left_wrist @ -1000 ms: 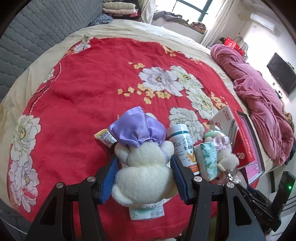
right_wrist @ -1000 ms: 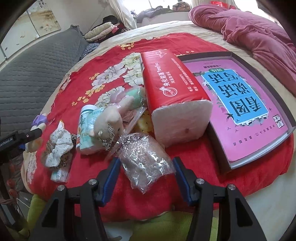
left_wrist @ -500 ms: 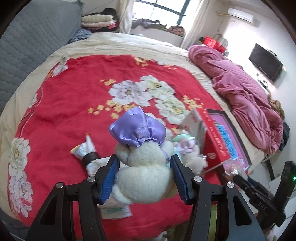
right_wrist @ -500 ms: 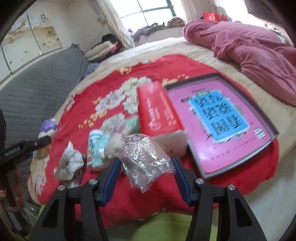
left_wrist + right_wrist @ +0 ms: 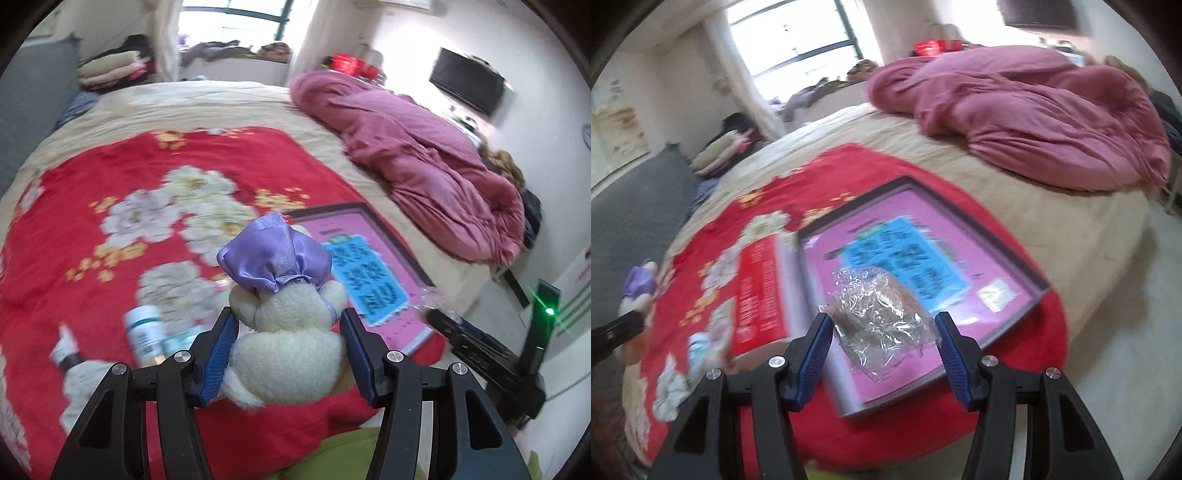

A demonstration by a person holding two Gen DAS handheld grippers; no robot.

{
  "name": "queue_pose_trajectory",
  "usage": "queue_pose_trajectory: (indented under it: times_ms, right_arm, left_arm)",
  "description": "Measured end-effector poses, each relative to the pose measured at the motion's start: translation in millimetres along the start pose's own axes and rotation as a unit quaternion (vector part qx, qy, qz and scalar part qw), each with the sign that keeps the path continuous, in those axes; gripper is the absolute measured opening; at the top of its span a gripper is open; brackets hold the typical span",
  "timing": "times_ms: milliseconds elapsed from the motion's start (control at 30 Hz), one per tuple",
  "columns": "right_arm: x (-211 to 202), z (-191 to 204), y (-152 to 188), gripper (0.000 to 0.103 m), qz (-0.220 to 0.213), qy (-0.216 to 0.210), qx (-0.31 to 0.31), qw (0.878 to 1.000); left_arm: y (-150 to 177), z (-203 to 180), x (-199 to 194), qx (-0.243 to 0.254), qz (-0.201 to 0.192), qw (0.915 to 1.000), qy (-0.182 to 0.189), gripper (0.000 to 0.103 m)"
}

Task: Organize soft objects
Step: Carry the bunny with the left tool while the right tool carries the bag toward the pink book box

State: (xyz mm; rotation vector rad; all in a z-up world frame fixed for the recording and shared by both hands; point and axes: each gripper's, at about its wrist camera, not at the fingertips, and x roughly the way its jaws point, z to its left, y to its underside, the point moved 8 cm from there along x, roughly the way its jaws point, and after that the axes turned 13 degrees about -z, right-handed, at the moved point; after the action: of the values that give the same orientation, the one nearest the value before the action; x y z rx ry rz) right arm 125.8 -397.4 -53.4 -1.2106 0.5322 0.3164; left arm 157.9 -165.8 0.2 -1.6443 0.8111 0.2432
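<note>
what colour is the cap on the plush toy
Shiny purple satin cap on the cream plush toy, clearest in the left wrist view.

tissue pack (image 5: 759, 295) lies left of, touching, the tray (image 5: 1015, 254), both on the blanket (image 5: 1045, 332).

The left tool (image 5: 288, 350) fills the lower centre of the left wrist view, its two black arms rising from the bottom edge and ending in blue ribbed pads (image 5: 218, 354). The pads press into both sides of a cream plush toy (image 5: 286, 354), which sits upright between them.

The right tool (image 5: 882, 347) takes the same place in the right wrist view, lower centre, black arms and blue pads (image 5: 812, 354) angled inward. A crinkled clear plastic packet (image 5: 879, 317) sits between the pads, both of which touch its edges.

The left tool's black tip (image 5: 617, 332) also shows at the left edge of the right wrist view.
</note>
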Motion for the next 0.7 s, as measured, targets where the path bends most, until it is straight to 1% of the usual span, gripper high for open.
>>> queue_pose_trajectory:
  times_ms: [133,300,333,433,500,700]
  right_arm:
    - [12.1,-25.9,-4.9,0.057,-0.008,0.026,0.004,1.000]
    - [25.8,-56.9,-10.4,0.057,-0.007,0.049,0.024,0.998]
    - [28.5,-62.1,-10.9,0.057,-0.006,0.055,0.027,0.998]
    - [36.2,-71.4,-13.8,0.057,-0.004,0.056,0.034,0.998]
    - [42.8,-75.6,-15.6,0.057,-0.001,0.063,0.023,0.998]
    - [62.9,-84.8,-14.3,0.057,0.014,0.078,0.008,0.997]
  left_arm:
    - [4.0,-47.8,26.5,0.025,0.021,0.9991,0.026,0.059]
    - [12.5,-93.3,58.3,0.063,0.049,0.9960,0.042,0.059]
    - [16.9,-102.5,67.9,0.076,0.059,0.9945,0.043,0.059]
    - [26.2,-119.3,85.5,0.092,0.080,0.9913,0.051,0.059]
    - [33.6,-127.8,98.2,0.101,0.095,0.9890,0.052,0.059]
    - [53.4,-137.6,118.8,0.125,0.125,0.9829,0.050,0.059]
